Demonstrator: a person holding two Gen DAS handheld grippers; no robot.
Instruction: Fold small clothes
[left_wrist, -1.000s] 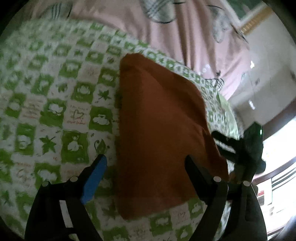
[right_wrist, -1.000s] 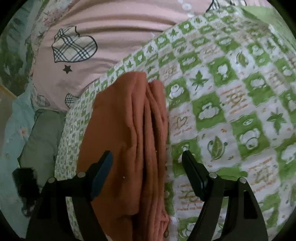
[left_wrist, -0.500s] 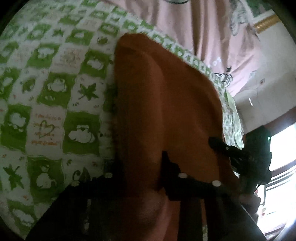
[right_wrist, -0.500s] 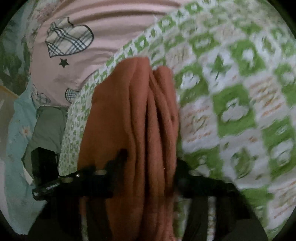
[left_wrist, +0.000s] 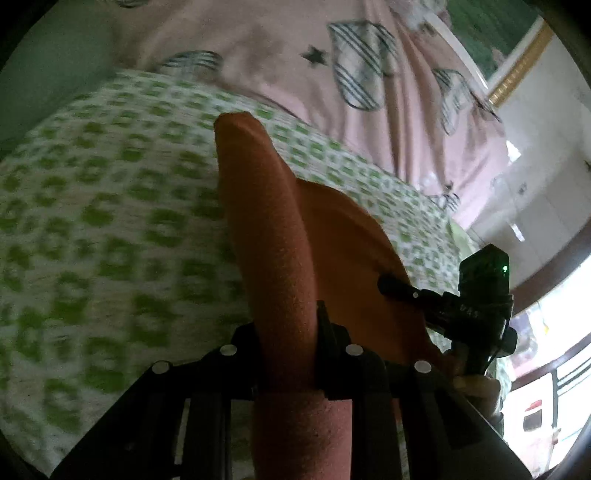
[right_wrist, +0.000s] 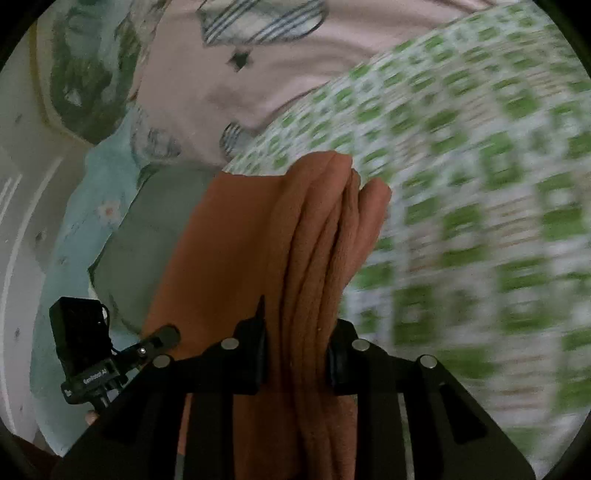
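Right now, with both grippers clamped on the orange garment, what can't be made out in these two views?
- Left wrist view: the near end of the orange garment is hidden behind the left gripper.
- Right wrist view: how many layers the right gripper pinches is unclear; the folds bunch together.
- Both views: the print on the green checked cloth is motion-blurred.
- The kind of garment cannot be told.
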